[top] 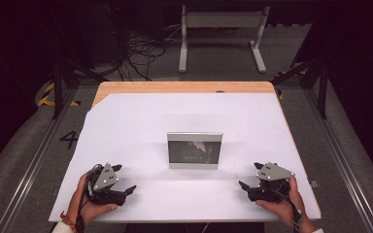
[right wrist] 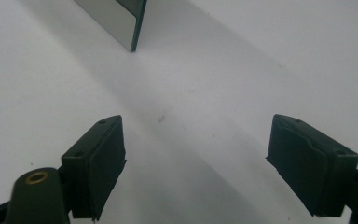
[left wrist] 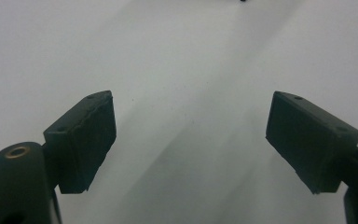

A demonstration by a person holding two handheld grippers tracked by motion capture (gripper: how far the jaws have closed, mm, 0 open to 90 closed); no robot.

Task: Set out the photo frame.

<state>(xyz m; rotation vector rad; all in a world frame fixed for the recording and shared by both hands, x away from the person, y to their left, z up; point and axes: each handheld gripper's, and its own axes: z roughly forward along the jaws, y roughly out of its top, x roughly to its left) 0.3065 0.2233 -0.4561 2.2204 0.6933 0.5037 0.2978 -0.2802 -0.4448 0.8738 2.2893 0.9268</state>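
A rectangular, silver-framed picture frame (top: 194,150) stands upright at the centre of the smooth white surface (top: 141,121). Left gripper (top: 125,180) at 8 o'clock and right gripper (top: 248,176) at 4 o'clock, matte black jaws spread wide, empty.

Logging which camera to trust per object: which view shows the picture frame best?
The high view: the picture frame stands upright mid-table, whole, its silver border and dark picture facing the camera. The right gripper view catches just one lower corner of it, seen edge-on at the top. The left gripper view looks at white table cover.
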